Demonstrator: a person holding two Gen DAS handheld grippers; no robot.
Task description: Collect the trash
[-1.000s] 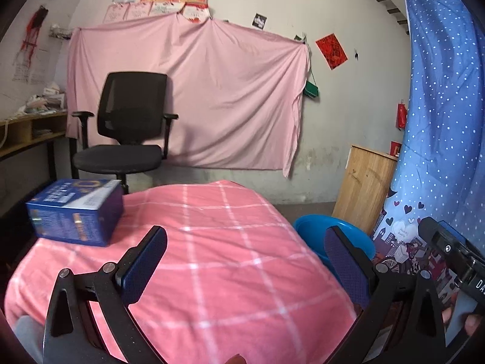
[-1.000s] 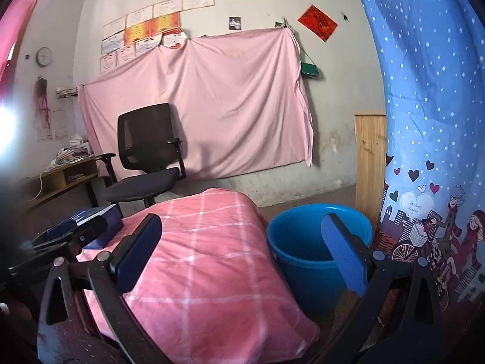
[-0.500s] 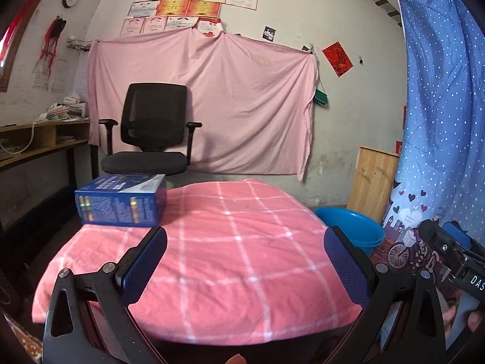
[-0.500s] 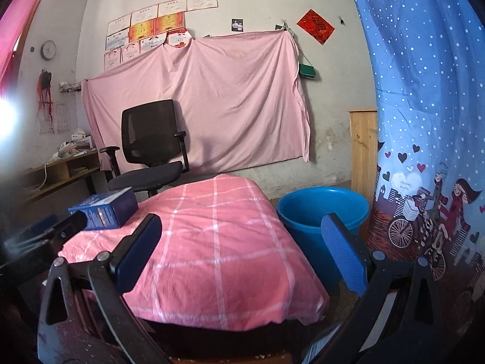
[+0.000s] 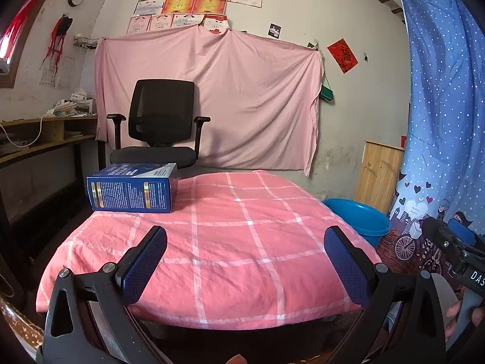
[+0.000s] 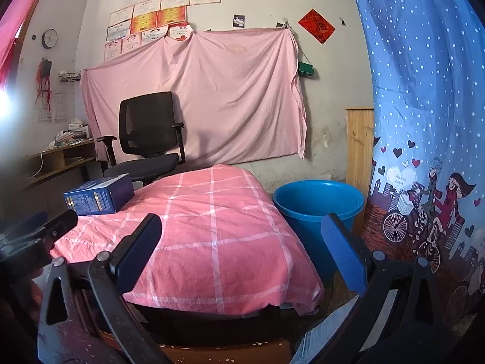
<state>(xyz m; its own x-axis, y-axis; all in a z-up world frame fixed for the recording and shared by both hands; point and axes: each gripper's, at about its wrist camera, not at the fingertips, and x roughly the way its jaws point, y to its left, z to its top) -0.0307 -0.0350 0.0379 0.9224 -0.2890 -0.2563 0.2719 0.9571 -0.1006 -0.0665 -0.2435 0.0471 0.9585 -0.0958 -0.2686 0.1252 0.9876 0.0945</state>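
Two hand-held grippers hang released and empty, the left hand-held gripper [image 5: 245, 261] and right hand-held gripper [image 6: 242, 245] both short of the pink checked desk [image 5: 242, 242], so bring your left one in level and close across the short width of the blue carton [image 5: 132, 188]. It lies flat at the desk's far left corner, long axis running left to right, well apart from the blue bucket [image 6: 318, 200] on the floor beside the desk's right edge.

Bare pink checked cloth [image 5: 242, 242] ahead, only the blue box [image 5: 132, 192] at its far left corner
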